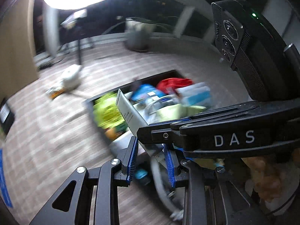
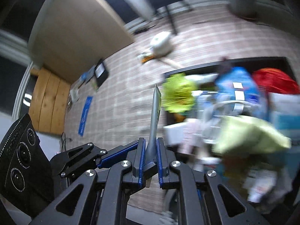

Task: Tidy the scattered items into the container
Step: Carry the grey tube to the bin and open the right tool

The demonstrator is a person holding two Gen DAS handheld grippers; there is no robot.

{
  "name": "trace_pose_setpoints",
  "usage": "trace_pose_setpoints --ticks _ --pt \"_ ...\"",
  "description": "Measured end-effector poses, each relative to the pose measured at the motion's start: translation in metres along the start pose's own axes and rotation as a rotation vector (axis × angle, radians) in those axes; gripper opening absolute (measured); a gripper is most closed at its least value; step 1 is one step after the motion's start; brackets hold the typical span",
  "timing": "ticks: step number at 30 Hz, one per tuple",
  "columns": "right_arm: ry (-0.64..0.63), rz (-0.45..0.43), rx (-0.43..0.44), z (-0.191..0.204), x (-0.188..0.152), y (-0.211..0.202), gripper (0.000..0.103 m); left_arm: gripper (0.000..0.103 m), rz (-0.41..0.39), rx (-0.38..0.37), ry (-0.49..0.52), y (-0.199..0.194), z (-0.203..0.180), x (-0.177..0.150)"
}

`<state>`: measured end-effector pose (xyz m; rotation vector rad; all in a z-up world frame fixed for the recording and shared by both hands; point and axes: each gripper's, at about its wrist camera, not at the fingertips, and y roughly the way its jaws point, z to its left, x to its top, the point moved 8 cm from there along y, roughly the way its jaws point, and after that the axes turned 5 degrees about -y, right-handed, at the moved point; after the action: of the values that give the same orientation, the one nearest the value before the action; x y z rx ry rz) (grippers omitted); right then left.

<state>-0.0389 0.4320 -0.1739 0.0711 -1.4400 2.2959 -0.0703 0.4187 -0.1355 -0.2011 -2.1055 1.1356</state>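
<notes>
The bin (image 2: 225,61) is already heaped, the right gripper (image 2: 151,155) is clamped on a flat box (image 2: 155,116) at its near-left edge, the left gripper (image 1: 151,161) is part-open, holding nothing I can make out, and a roll (image 2: 161,43) lies far left on the floor

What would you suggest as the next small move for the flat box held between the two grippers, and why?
Probably carry the flat box over the container before releasing: the right gripper clamps it edge-on, the left gripper flanks it, and it seems to hang near the container's edge, above already piled items.
</notes>
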Motion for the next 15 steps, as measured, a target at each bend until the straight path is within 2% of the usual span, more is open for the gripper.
trace_pose_setpoints --ticks 3,9,11,12,13,15 --pt "0.038 -0.034 -0.035 -0.032 0.000 -0.024 0.011 0.030 0.014 -0.032 0.053 0.018 -0.030 0.011" --pt "0.085 -0.058 -0.102 -0.076 -0.003 -0.047 0.011 0.031 0.045 -0.043 0.145 0.046 -0.071 0.021" --pt "0.085 -0.076 -0.134 -0.084 -0.003 -0.054 0.013 0.046 0.066 -0.040 0.155 0.050 -0.073 0.021" --pt "0.091 -0.087 -0.168 -0.088 -0.002 -0.058 0.024 0.058 0.063 -0.035 0.150 0.050 -0.070 0.022" --pt "0.096 -0.097 -0.192 -0.093 -0.002 -0.061 0.040 0.060 0.048 -0.024 0.143 0.047 -0.065 0.023" --pt "0.096 -0.140 -0.215 -0.097 0.001 -0.071 0.046 0.060 0.043 -0.009 0.127 0.040 -0.053 0.023"
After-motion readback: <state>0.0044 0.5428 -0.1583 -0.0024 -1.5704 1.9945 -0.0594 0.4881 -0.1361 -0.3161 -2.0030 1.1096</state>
